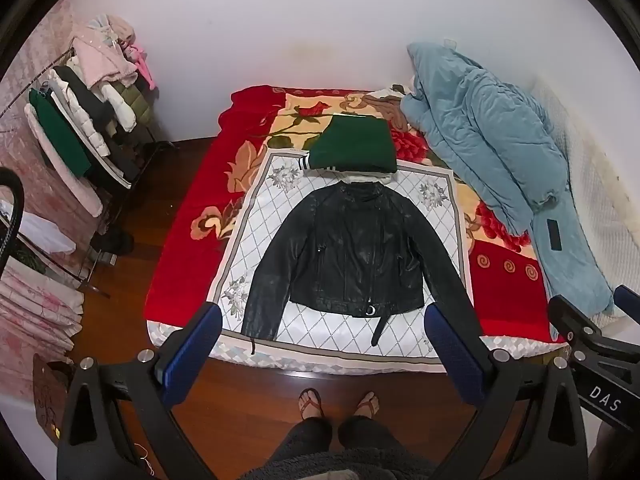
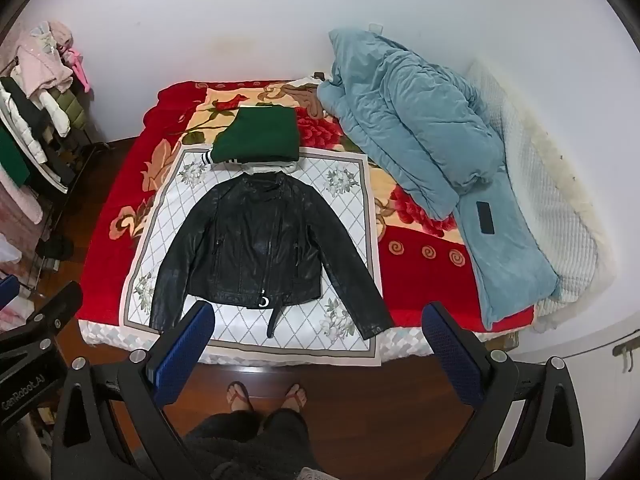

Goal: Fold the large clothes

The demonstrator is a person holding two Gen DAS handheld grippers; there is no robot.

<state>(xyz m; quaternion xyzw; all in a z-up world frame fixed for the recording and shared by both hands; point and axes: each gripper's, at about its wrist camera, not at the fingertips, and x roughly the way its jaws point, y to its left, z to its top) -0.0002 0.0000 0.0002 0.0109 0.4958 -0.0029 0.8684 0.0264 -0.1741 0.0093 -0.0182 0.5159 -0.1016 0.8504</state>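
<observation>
White mat [image 1: 256, 216] holds flat black jacket [image 1: 352, 248] (sleeves spread); both grippers' jaws apart.

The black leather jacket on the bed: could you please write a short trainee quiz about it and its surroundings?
1. True or false: the black jacket lies flat with both sleeves spread out.
2. Which folded item sits just beyond its collar? A) green garment B) a yellow towel C) a striped pillow
3. Fill in: the dark phone lies on the ____ quilt.

Key
1. True. The white patterned cloth is under it, and neither the left gripper nor the right gripper touches it; both sets of fingers are apart.
2. A
3. blue
</observation>
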